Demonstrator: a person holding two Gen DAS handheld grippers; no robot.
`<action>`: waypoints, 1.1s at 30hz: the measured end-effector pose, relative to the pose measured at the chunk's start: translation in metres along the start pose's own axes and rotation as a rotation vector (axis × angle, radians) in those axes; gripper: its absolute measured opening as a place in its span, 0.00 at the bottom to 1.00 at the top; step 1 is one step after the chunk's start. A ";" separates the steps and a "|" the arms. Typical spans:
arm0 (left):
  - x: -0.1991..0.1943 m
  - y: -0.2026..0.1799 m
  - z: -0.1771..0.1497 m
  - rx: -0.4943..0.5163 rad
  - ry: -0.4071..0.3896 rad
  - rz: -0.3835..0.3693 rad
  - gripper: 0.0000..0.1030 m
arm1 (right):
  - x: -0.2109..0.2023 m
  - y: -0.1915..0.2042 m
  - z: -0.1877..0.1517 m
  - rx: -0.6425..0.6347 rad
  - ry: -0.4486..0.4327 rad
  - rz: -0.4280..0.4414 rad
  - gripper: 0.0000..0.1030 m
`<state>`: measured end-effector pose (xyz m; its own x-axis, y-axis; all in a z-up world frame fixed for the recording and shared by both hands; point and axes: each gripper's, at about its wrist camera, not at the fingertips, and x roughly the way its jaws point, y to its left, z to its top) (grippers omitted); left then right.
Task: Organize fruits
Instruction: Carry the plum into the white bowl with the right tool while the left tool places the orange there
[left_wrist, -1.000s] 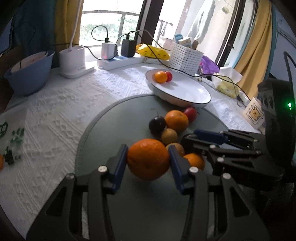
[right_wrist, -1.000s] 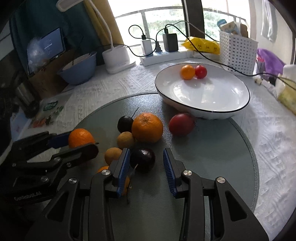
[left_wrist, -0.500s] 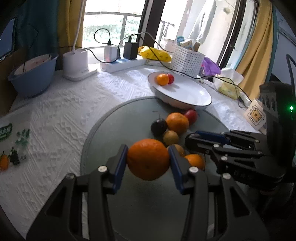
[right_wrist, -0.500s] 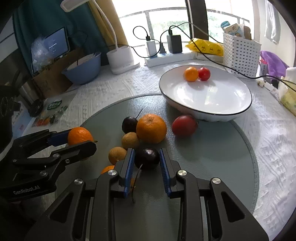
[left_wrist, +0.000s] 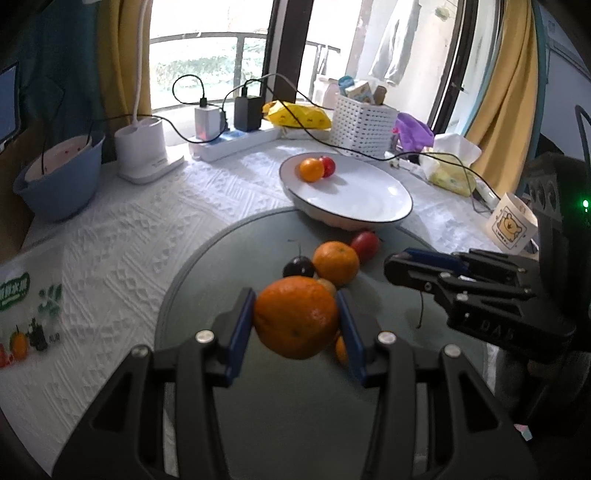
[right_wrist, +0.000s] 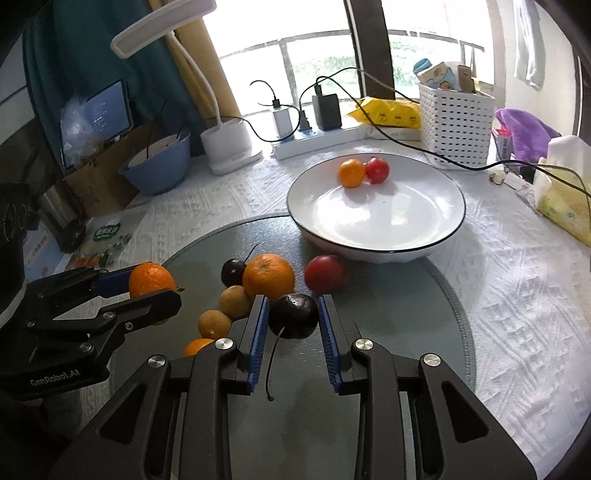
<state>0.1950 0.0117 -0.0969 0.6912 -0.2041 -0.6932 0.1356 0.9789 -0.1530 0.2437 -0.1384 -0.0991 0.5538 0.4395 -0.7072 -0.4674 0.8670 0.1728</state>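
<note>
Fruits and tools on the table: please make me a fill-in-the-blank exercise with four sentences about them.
1. The left tool is shut on an ____.
2. The right tool is shut on a dark fruit with a long thin ____.
3. The white plate holds ____ fruits.
4. The red fruit on the round grey mat lies close to the ____.

Missing words: orange; stem; two; plate
</note>
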 end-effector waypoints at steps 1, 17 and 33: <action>0.000 -0.001 0.002 0.003 -0.001 0.003 0.45 | -0.001 -0.001 0.000 0.001 -0.003 -0.001 0.29; 0.010 -0.028 0.032 0.052 -0.012 0.021 0.45 | -0.015 -0.033 0.010 0.023 -0.062 -0.016 0.29; 0.019 -0.051 0.055 0.111 -0.025 0.014 0.45 | -0.023 -0.058 0.020 0.053 -0.107 -0.035 0.29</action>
<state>0.2407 -0.0413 -0.0636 0.7110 -0.1912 -0.6767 0.2026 0.9772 -0.0632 0.2716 -0.1938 -0.0788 0.6409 0.4284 -0.6370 -0.4108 0.8924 0.1869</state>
